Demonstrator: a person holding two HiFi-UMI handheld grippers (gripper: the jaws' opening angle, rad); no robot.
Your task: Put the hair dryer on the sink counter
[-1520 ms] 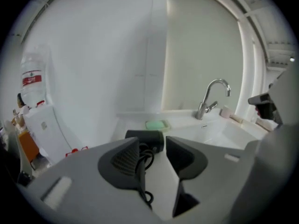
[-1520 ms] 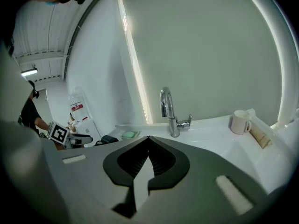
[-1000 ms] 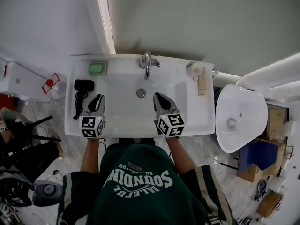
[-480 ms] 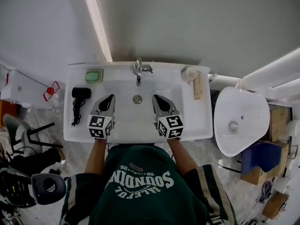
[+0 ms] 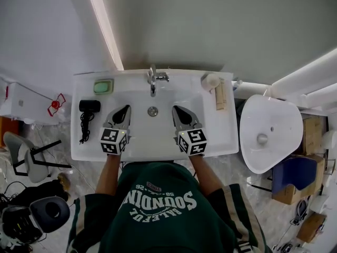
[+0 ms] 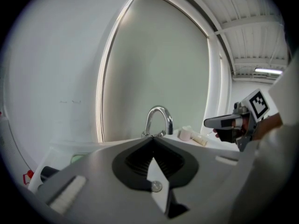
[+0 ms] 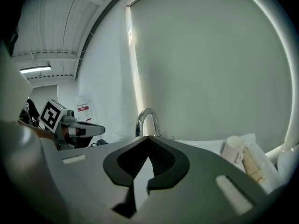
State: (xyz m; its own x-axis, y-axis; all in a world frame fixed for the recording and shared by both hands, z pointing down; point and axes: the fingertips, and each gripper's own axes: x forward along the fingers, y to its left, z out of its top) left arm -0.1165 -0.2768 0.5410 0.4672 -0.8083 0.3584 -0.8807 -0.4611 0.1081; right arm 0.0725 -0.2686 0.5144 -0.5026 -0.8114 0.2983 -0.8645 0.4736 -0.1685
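Hair dryer (image 5: 89, 106) rests on the desk (image 5: 221, 136); hence left hand-held gripper (image 5: 124, 109) and right hand-held gripper (image 5: 177, 110) hover closed, empty.

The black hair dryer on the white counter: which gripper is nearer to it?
Left. The left gripper is just beside the black hair dryer; the right gripper lies farther, beyond the left one.

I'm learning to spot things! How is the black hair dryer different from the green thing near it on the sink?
The hair dryer is black; the green thing, probably a soap dish, is pale green. The hair dryer trails a cord toward the front edge; the green thing has none. The green thing lies nearer the wall, the hair dryer nearer the front. Both rest on the left side of the sink counter.
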